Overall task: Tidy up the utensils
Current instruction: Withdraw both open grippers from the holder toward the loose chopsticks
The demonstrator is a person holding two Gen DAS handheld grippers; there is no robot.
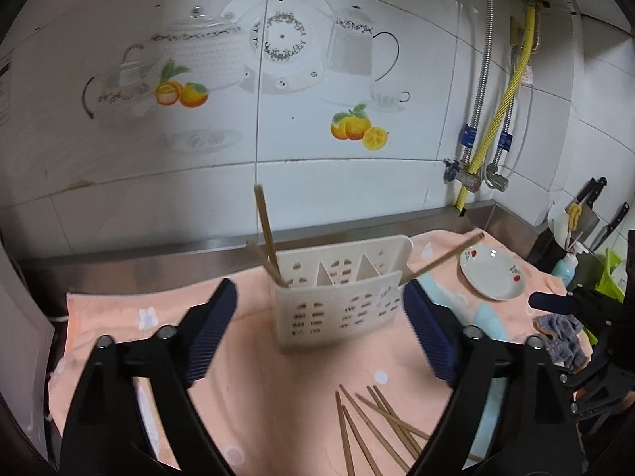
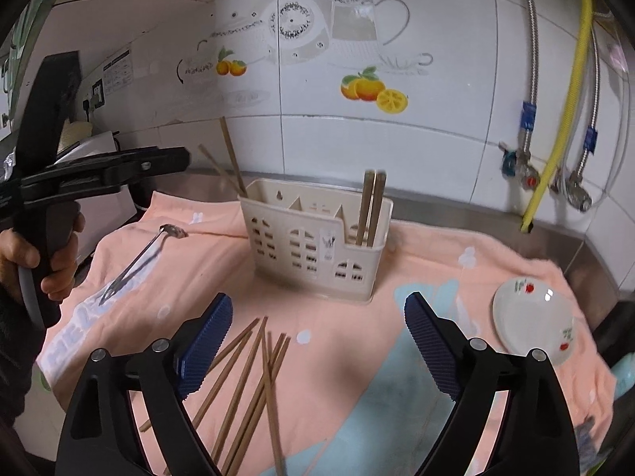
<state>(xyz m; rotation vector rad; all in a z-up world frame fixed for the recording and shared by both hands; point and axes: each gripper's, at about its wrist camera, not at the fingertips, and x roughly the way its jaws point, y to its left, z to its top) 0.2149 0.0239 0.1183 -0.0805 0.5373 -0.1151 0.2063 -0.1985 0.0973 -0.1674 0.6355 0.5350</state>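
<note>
A cream plastic utensil holder [image 1: 337, 301] [image 2: 313, 246] stands upright on a peach towel [image 1: 258, 388]. Two chopsticks [image 1: 266, 234] [image 2: 232, 162] lean out of its left compartment, and two more [image 2: 371, 208] stand in its right compartment. Several loose wooden chopsticks [image 1: 369, 428] [image 2: 246, 392] lie on the towel in front. Metal tongs [image 2: 137, 263] lie on the towel at left. My left gripper [image 1: 319, 337] is open and empty just before the holder. My right gripper [image 2: 317, 341] is open and empty above the loose chopsticks.
A small white saucer with cherries [image 1: 494, 271] [image 2: 533, 319] sits on the towel at right. A grey rag [image 1: 561, 337] lies by the right edge. Knives [image 1: 595, 206] and a bottle stand at far right. A tiled wall with pipes [image 2: 563, 119] runs behind the steel counter edge.
</note>
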